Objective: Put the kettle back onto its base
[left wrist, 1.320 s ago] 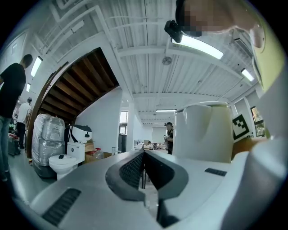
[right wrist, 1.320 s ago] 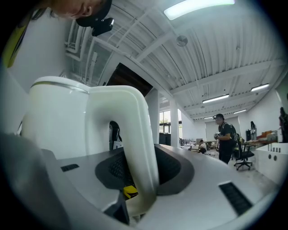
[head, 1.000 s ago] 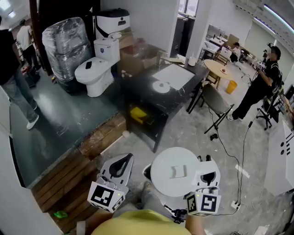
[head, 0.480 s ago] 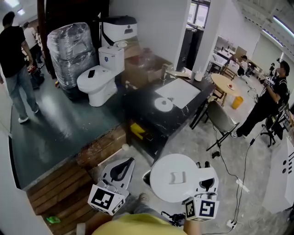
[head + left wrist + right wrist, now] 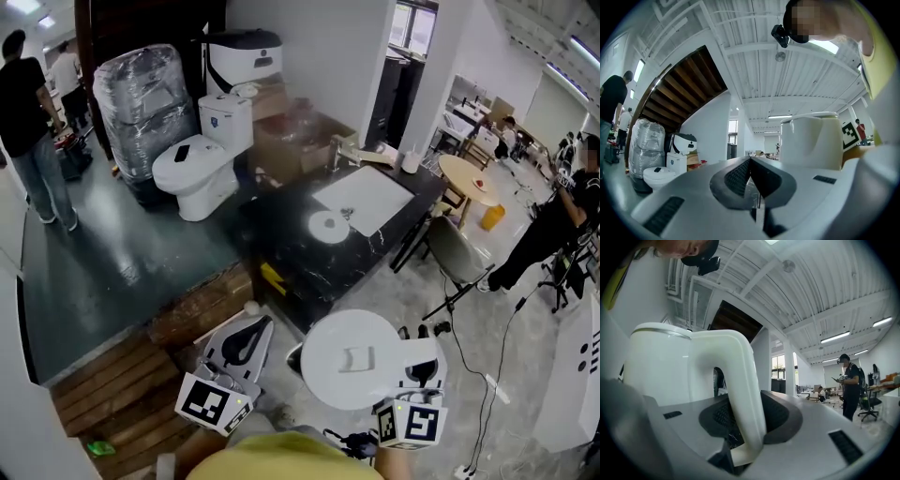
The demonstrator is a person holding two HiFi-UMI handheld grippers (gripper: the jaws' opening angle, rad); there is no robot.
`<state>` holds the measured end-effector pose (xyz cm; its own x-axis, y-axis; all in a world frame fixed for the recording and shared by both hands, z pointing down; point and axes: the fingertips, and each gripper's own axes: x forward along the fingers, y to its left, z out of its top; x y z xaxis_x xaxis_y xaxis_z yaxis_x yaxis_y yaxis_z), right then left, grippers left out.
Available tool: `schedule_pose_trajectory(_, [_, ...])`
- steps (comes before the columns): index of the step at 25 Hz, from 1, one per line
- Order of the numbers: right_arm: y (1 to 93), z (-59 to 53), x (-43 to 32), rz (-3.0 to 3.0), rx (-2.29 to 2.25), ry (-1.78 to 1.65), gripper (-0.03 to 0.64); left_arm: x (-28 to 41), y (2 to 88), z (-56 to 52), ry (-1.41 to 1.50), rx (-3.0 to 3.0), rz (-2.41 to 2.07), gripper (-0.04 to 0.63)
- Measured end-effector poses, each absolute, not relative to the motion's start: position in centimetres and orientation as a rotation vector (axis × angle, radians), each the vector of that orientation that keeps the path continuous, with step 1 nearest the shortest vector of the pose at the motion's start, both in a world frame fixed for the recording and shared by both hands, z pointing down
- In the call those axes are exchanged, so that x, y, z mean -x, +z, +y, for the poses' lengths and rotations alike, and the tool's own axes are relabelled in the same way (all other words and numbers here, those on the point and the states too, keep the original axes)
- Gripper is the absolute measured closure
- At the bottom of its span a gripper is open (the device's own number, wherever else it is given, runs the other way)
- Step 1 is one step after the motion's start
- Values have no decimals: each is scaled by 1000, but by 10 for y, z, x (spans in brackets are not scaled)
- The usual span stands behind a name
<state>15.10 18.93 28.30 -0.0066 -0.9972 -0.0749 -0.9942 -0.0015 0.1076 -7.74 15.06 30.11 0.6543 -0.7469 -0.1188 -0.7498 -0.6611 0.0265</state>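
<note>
The right gripper holds the white plastic electric kettle in the air, low in front of the person, its fingers clamped on the kettle's curved white handle. The left gripper hangs just beside the kettle, its fingers pressed together with nothing between them. The round white kettle base lies well apart from the kettle, on the black marble-patterned desk, just beside a white rectangular sheet.
</note>
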Motion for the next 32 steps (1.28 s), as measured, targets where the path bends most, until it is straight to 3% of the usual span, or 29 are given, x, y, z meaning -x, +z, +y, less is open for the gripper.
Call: schedule_pose_trajectory(32, [290,-12,-158,-2110,-2288,-145,479,57,301,-58,143,2918,1109,586])
